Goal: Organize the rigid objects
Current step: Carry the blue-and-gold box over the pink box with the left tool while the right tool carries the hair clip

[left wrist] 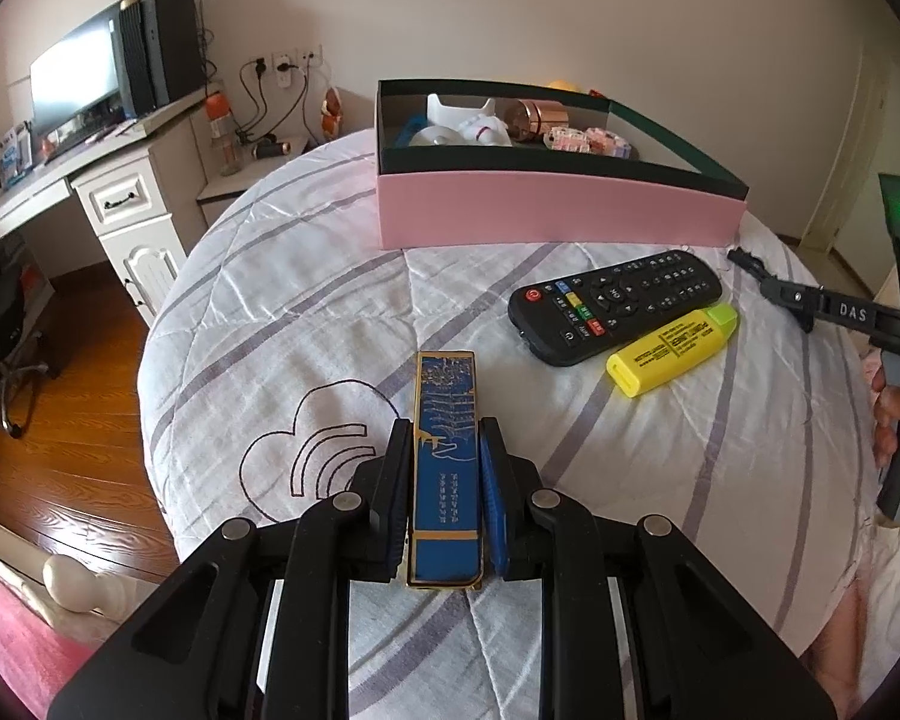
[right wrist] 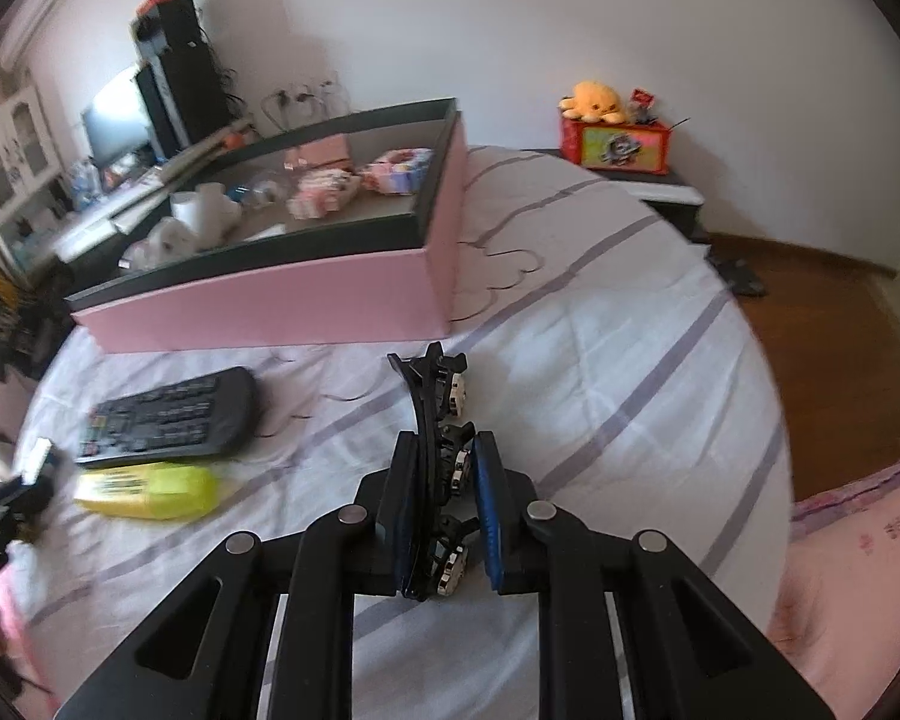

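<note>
Up close in the left wrist view, the left gripper (left wrist: 445, 480) is clamped on a thin blue box (left wrist: 447, 468). The blue box has gold edges, a gold picture and tiny gold writing too small to read. It is held on its edge, above the white bed cover (left wrist: 306, 324) with grey stripes. A remote (left wrist: 615, 304) lies on the cover, with a red button and some coloured ones. A yellow marker (left wrist: 671, 350) lies touching the remote's near side. Its label has black writing that is too small to read. Behind them sits a pink box (left wrist: 558, 213) with dark inside walls. In it are white things, a shiny copper tin and small pink things. At the right edge a hand (left wrist: 897, 420) holds the other tool, and the letters "DAS" show on its black arm. A green light glows on it.

Now the right wrist view, which is a bit blurry. The right gripper (right wrist: 444, 492) is clamped on a black hair clip (right wrist: 438, 420). The clip is curved, with little teeth and small shiny stones along one side. It pokes out past the fingers, above the cover. The pink box (right wrist: 270, 300) is ahead on the left. The remote (right wrist: 171, 417) and marker (right wrist: 147, 491) lie to the left. Far back, a yellow soft toy (right wrist: 594, 101) sits on a red box (right wrist: 615, 147).
</note>
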A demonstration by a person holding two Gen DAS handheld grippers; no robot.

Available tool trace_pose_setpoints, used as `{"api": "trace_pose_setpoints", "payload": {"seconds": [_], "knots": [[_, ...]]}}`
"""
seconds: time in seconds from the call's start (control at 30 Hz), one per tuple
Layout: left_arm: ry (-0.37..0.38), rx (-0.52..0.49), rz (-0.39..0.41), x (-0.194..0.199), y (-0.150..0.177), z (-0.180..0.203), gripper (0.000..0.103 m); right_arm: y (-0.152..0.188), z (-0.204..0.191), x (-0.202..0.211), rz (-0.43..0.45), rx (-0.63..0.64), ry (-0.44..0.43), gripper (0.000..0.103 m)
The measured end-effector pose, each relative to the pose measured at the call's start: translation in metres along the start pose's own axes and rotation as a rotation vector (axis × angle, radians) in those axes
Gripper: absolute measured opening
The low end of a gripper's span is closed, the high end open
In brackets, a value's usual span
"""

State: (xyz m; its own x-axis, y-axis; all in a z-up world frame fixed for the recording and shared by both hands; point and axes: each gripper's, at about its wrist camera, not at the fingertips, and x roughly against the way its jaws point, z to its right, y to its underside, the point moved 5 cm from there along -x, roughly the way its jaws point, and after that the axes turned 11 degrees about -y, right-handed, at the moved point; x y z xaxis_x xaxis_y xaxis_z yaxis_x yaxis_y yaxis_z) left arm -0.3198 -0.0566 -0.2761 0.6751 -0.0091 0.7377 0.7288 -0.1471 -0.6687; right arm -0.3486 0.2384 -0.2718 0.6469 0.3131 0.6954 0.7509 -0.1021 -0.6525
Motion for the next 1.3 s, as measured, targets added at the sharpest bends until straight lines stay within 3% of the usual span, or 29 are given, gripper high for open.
{"api": "trace_pose_setpoints", "payload": {"seconds": [0.37, 0.53, 0.73, 0.97, 1.3], "knots": [[-0.022, -0.043, 0.051, 0.019, -0.02, 0.009, 0.02, 0.002, -0.021, 0.015, 0.013, -0.025, -0.18, 0.018], [-0.023, -0.078, 0.08, 0.027, -0.036, 0.019, 0.02, -0.005, -0.032, 0.023, 0.024, -0.012, -0.222, 0.018], [-0.014, -0.116, 0.13, 0.034, -0.07, 0.036, 0.02, -0.017, -0.042, 0.03, 0.039, 0.026, -0.224, 0.018], [0.0, -0.16, 0.17, 0.031, -0.116, 0.06, 0.02, -0.035, -0.044, 0.035, 0.057, 0.074, -0.167, 0.018], [0.081, -0.209, 0.156, 0.001, -0.182, 0.088, 0.021, -0.083, -0.048, 0.023, 0.068, 0.151, -0.128, 0.018]]}}
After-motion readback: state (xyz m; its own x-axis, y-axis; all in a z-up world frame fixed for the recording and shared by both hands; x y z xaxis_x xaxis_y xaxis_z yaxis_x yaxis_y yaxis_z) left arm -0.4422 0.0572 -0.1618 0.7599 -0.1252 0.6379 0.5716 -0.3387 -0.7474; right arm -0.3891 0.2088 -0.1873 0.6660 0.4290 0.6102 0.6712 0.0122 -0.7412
